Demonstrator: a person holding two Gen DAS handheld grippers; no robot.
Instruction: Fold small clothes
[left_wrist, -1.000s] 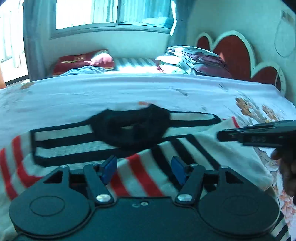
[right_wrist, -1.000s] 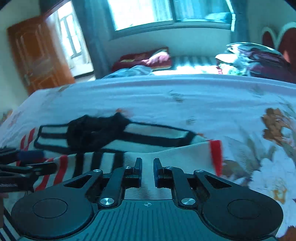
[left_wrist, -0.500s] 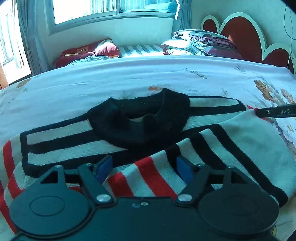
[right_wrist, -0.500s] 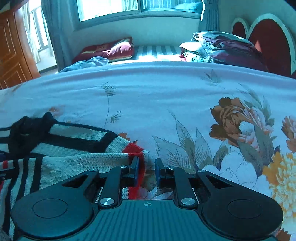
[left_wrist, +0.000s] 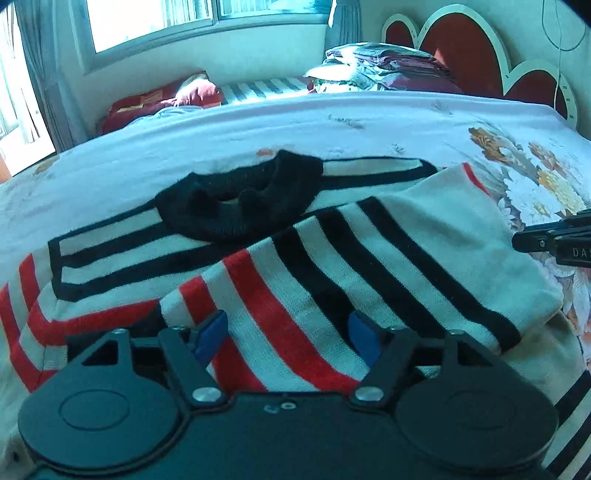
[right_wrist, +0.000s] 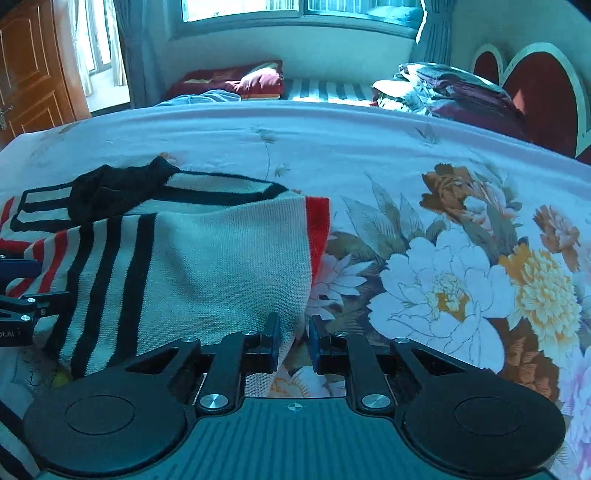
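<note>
Floral bedsheet (left_wrist: 424, 122) fills the left wrist view; the striped sweater (left_wrist: 332, 266) lies across it, collar far, long axis left to right. Left gripper (left_wrist: 288, 334) stands open over the folded sleeve, its jaws having just been closing with cloth between them, not pinched. Sweater's near hem is hidden.

Right wrist view: right gripper (right_wrist: 293, 341), nearly closed, straddles the sweater's (right_wrist: 207, 258) right edge; a grip is unclear.

The left gripper (left_wrist: 288, 334) points downward with its blue-padded fingers (left_wrist: 214, 332) set wide apart; its jaws have just been closing slightly, with fabric between them. The right gripper (right_wrist: 294, 341) points downward, its jaws standing narrowly apart with fabric between them.
</note>
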